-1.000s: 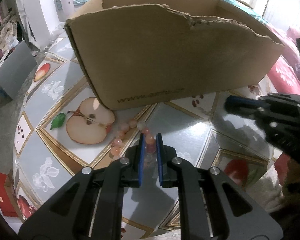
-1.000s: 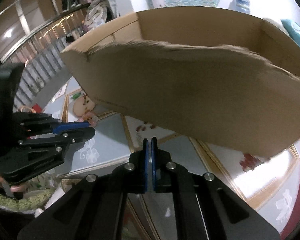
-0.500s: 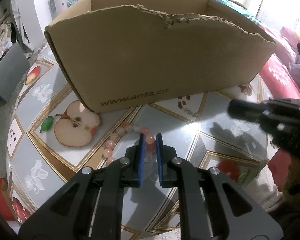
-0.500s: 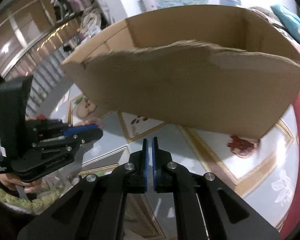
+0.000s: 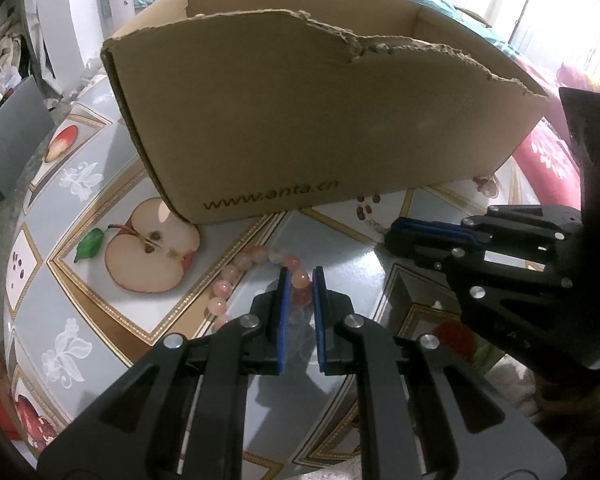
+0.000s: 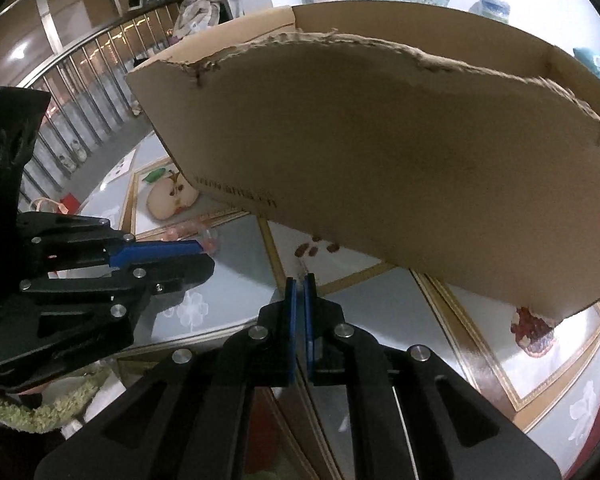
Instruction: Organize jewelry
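A pink bead bracelet lies on the patterned table in front of a torn cardboard box. My left gripper is shut on the bracelet's near beads, low over the table. In the right wrist view the bracelet shows faintly beyond the left gripper. My right gripper is shut and empty, close to the box's front wall; it also shows at the right of the left wrist view.
The tabletop has grey tiles with fruit pictures, including a halved apple. The table edge curves away at the left. A red cushion lies at the right behind the box. A railing stands far left.
The right gripper has moved in closer to the left gripper and the box front. The left gripper stays shut on the bracelet, and the view has tilted down a little.
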### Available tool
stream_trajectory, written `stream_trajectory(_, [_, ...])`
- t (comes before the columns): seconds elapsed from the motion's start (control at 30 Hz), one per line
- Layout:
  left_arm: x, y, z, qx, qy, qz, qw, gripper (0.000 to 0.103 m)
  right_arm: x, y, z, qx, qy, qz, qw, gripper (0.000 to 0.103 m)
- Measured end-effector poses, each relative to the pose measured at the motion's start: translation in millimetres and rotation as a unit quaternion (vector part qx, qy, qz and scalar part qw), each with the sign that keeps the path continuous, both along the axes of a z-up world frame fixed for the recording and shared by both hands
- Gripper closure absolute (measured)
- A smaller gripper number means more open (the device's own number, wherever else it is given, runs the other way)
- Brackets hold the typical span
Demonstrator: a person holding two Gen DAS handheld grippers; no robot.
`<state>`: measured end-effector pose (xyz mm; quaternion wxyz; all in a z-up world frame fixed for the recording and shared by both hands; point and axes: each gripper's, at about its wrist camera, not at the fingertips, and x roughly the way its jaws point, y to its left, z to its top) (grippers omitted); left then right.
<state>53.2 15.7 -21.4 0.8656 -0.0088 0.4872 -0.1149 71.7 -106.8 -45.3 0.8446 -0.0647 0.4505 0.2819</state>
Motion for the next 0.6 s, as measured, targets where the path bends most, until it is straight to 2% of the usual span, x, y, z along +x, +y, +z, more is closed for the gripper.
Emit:
stream_trajectory(0.37, [1.7, 0.4, 0.1, -0.005, 0.0, -0.001, 1.0, 0.093, 6.6, 1.0, 0.6, 0.011, 0.01, -0.012, 1.0, 0.097])
stream_trajectory(0.47, [1.9, 0.6, 0.2, -0.006, 0.0, -0.001, 1.0, 0.093, 4.4, 0.4, 1.3, 0.01, 0.01, -0.013, 1.0, 0.088])
stream_trajectory(0.6, [2.6, 1.1, 0.6, -0.006, 0.0, -0.001, 1.0, 0.093, 1.2, 2.3, 2.5, 0.001, 0.0, -0.01, 1.0, 0.085])
